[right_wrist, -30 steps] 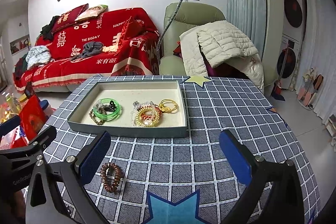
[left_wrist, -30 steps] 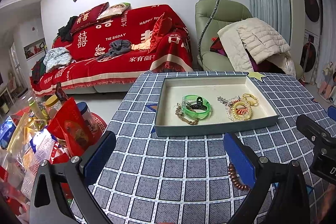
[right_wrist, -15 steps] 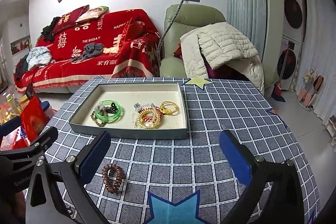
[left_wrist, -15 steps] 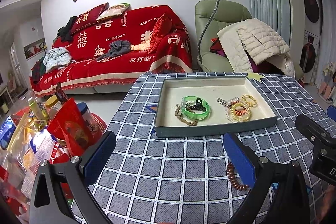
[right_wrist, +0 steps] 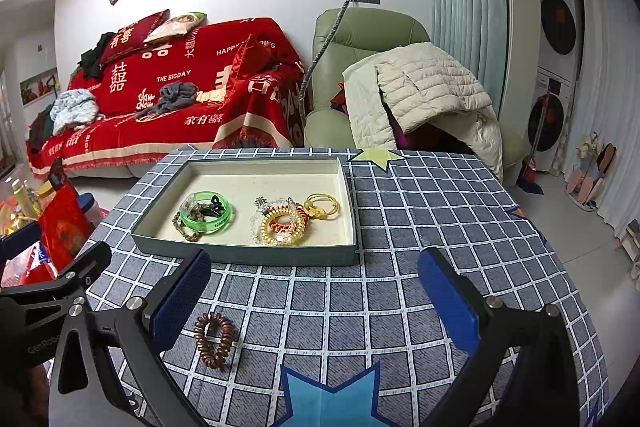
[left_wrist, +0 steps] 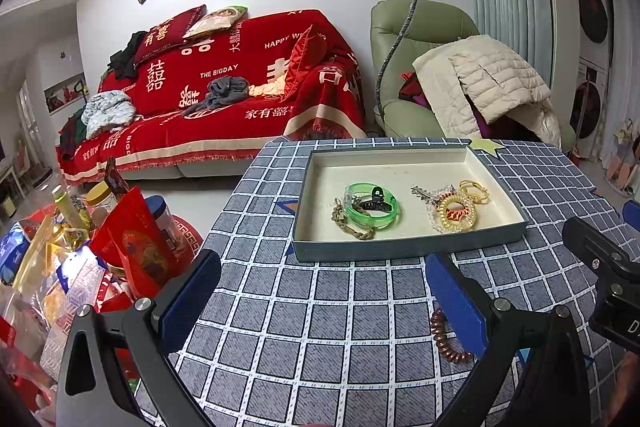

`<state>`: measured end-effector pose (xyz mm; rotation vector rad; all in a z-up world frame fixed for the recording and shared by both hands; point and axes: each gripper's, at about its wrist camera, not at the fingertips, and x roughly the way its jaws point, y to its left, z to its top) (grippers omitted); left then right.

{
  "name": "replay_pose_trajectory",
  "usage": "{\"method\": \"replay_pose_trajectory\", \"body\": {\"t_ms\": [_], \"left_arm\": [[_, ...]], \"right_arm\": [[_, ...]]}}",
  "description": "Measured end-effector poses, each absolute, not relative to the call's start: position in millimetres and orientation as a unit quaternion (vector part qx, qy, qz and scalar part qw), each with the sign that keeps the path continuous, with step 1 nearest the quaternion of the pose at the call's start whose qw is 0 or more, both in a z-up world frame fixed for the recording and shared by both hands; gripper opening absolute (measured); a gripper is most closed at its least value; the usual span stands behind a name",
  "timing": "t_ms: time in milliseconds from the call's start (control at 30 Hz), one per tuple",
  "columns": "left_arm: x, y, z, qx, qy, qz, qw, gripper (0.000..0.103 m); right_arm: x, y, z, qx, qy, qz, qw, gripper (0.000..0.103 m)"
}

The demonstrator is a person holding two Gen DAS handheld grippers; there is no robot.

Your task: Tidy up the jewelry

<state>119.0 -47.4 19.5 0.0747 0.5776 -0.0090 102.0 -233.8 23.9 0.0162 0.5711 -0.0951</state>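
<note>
Little changed over last second: my left tongs [left_wrist: 320,291] and right tongs [right_wrist: 312,287] stay spread, empty. Brown coil [right_wrist: 215,339] remains on worktop [right_wrist: 400,227], outside tray [right_wrist: 248,255]; judged last piece.

A shallow grey-green tray [right_wrist: 244,255] with a cream lining sits in the middle of the frame in both views, flat on the checked desk [right_wrist: 420,227]. Inside it, toward the left, a translucent green bangle [right_wrist: 207,213] lies flat with a black claw clip [right_wrist: 210,211] resting within its ring and a bronze chain bracelet [right_wrist: 185,229] curling at its lower left edge. To the right lie a yellow-and-red spiral hair tie [right_wrist: 282,227], clear beads [right_wrist: 256,223] touching it, and gold rings [right_wrist: 321,206] just beyond. A brown spiral hair tie [right_wrist: 215,339] lies on the desk, lower left, outside the tray.
</note>
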Motion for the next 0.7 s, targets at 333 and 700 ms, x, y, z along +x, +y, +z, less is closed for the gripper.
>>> {"method": "replay_pose_trajectory", "body": {"t_ms": [333,700], "left_arm": [[118.7,-47.0,19.6,0.035,0.286,-0.005,0.958,0.103],[118.6,-47.4,19.4,0.034,0.287,-0.005,0.957,0.103]], "right_arm": [[101.4,-233.6,24.5,0.008,0.281,-0.047,0.959,0.103],[101.3,-233.1,24.0,0.008,0.282,-0.047,0.958,0.103]]}}
